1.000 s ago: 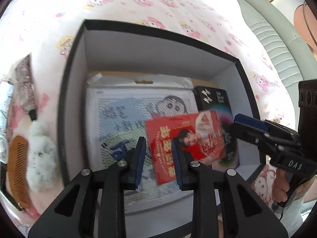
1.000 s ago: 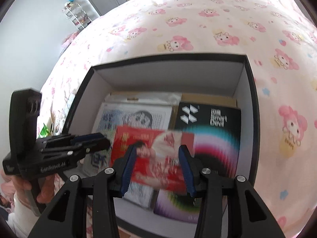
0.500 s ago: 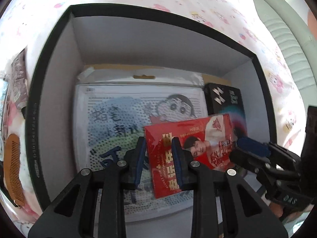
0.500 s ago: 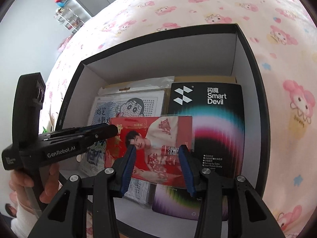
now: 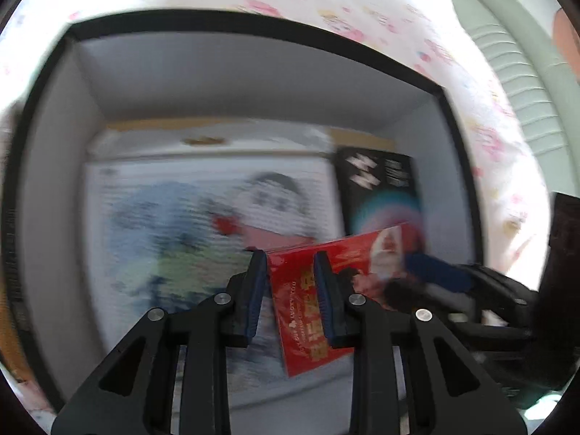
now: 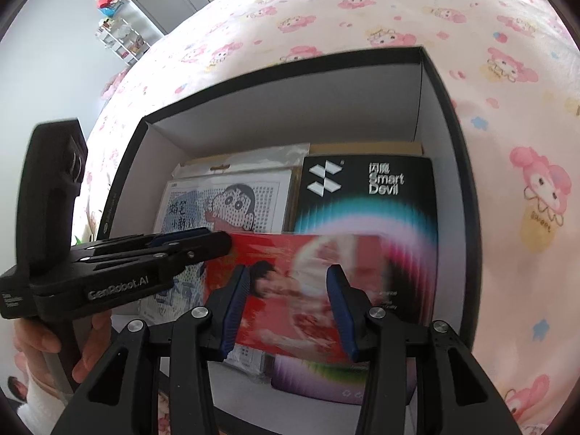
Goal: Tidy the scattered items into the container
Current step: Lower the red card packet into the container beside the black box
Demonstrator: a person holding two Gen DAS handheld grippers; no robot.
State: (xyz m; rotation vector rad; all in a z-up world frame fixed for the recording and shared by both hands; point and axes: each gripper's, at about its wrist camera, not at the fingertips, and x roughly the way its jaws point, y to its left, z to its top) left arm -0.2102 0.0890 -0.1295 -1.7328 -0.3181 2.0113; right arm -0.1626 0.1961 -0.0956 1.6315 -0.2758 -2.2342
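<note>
The red packet [image 5: 293, 304] [image 6: 290, 264], printed with a portrait and gold lettering, hangs face-up inside the mouth of the box [image 6: 282, 69] [image 5: 253, 23], above the things already lying on its floor; whether it touches them cannot be told. Its left corner sits between the fingertips of the left gripper [image 5: 289, 255] [image 6: 217, 244], whose jaws stand only narrowly apart and pinch that corner, so this tool carries the packet. From the left wrist the packet reads sharply while the box behind it smears. The right gripper [image 6: 287, 271] [image 5: 431, 272] points down at the packet's right half with its jaws about half apart; the packet is wider than that gap and passes behind both blue pads, which grip nothing. Under the packet, on the left of the box floor, lies a bagged cartoon sheet [image 6: 232, 199] [image 5: 203, 217] showing a drawn boy, and just beside it on the right a flat black carton [image 6: 366, 188] [image 5: 377, 181] marked "Smart Devil" with a rainbow glow. The box is black outside, white inside, and rests on a pink cartoon bedsheet [image 6: 362, 7]. A hand [image 6: 40, 340] grasps the left gripper's handle at the lower left. A grey padded edge [image 5: 525, 83] runs along the bed's far side.
</note>
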